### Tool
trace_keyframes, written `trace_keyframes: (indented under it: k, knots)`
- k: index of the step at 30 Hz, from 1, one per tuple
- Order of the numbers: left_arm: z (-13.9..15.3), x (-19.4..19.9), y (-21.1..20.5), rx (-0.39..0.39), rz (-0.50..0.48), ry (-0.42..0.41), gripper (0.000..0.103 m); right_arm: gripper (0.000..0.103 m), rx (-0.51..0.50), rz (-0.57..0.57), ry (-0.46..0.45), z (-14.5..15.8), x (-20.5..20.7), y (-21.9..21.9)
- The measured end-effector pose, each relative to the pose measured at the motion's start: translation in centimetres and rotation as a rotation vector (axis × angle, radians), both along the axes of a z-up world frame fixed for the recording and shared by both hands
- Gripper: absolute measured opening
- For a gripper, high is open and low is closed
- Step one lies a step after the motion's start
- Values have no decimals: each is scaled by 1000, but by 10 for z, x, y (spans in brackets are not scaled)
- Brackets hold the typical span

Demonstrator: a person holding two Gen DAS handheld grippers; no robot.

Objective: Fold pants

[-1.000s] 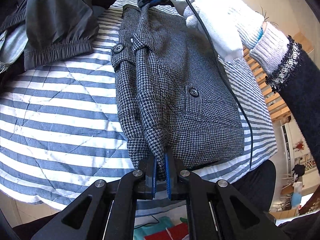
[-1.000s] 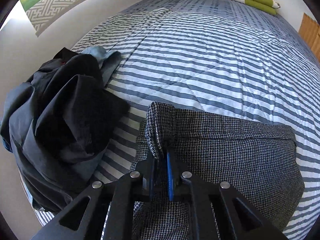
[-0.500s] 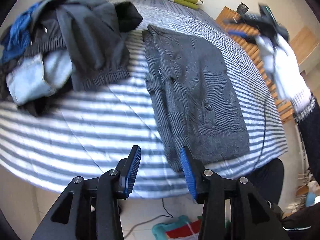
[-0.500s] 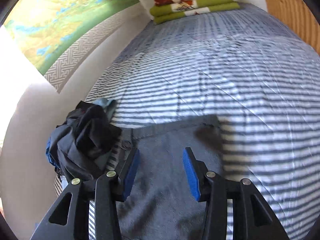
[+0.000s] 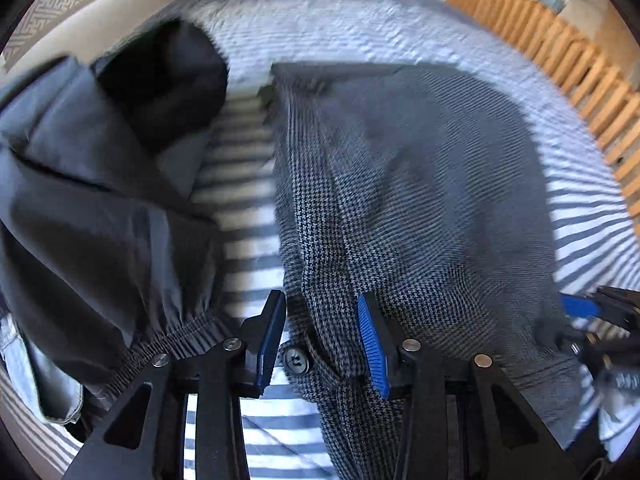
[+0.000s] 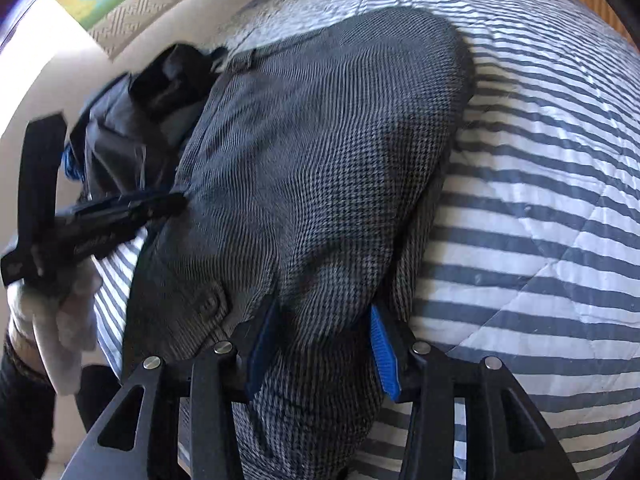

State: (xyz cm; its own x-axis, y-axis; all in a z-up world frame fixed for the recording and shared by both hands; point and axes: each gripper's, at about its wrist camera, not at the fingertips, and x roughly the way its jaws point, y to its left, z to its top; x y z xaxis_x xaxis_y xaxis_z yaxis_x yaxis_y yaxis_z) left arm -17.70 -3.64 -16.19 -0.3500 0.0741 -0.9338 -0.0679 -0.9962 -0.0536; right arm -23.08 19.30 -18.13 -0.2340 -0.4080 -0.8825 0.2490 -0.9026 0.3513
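1. The pants (image 5: 400, 184), grey houndstooth and already folded into a thick rectangle, lay flat on the striped bed (image 5: 360, 24). In the left wrist view their long axis ran from 6 o'clock up toward 12 o'clock.

2. The left gripper (image 5: 322, 334) pointed steeply down over the near end of the pants, jaws apart. Its blue pads pressed on nothing. The left edge of the cloth and a dark button (image 5: 296, 359) lay under the gap between them.

3. The right gripper (image 6: 320, 344) also pointed steeply down with its jaws apart, straddling the near right part of the pants. I could not tell whether its pads touched the fabric. They were not clamped on it.

4. Both grippers had opened within the last second, and each gripper hung over the same near end. The left gripper stood at the pants' left edge, the right at their right side, about 3 o'clock in the left view.

5. A pile of dark clothes (image 5: 100, 184) lay at 9 o'clock, just beside the pants, with a strip of bedding between.

6. I judged that pile the main obstruction if the pants were to be shifted leftward. The bed at 3 o'clock looked open.

7. A gloved hand (image 6: 60, 308) held the left gripper.
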Motion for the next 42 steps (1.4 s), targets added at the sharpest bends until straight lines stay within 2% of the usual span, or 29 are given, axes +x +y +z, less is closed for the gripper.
trace_keyframes:
  k: [2, 4, 6, 8, 11, 13, 14, 17, 21, 23, 28, 31, 34, 37, 39, 41, 42]
  knots:
    - [2, 1, -5, 17, 11, 8, 49, 41, 42, 85, 43, 7, 6, -6]
    - [18, 4, -6, -6, 20, 40, 51, 41, -34, 101, 38, 20, 1, 7]
    - [37, 8, 0, -10, 12, 92, 49, 41, -95, 51, 65, 36, -10, 31]
    - [55, 8, 12, -15, -36, 137, 49, 41, -119, -33, 96, 49, -29, 60]
    - [67, -6, 20, 12, -56, 146, 52, 41, -182, -158, 82, 49, -52, 99]
    - [66, -23, 14, 35, -34, 131, 71, 44, -212, -205, 49, 40, -66, 116]
    - [62, -31, 7, 46, -5, 118, 74, 44, -233, -209, 28, 35, -70, 121]
    - [45, -49, -9, 111, 42, 49, 76, 44, -296, -213, -28, 19, -81, 125]
    - [28, -53, -22, 91, 75, 19, 75, 44, -288, -194, -35, 8, -86, 118]
    - [30, -50, -21, 62, 77, 38, 75, 44, -271, -192, -26, 9, -83, 119]
    - [49, -44, 7, 50, 8, 87, 75, 44, -271, -188, -20, 15, -64, 124]
    - [68, -45, 43, 76, -83, 104, 75, 44, -304, -161, -51, 10, -41, 115]
    - [79, -52, 88, 80, -166, 105, 74, 44, -261, -131, -50, 2, -23, 96]
    - [74, -63, 139, 90, -256, 63, 70, 38, -245, -122, -35, -8, -12, 82]
    - [65, -67, 171, 55, -313, 25, 65, 36, -270, -143, -41, -14, -10, 84]
    - [52, -70, 193, -26, -341, 2, 52, 35, -311, -162, -47, -18, -11, 89]
    - [45, -73, 198, -51, -341, -19, 29, 34, -327, -165, -50, -19, -12, 91]
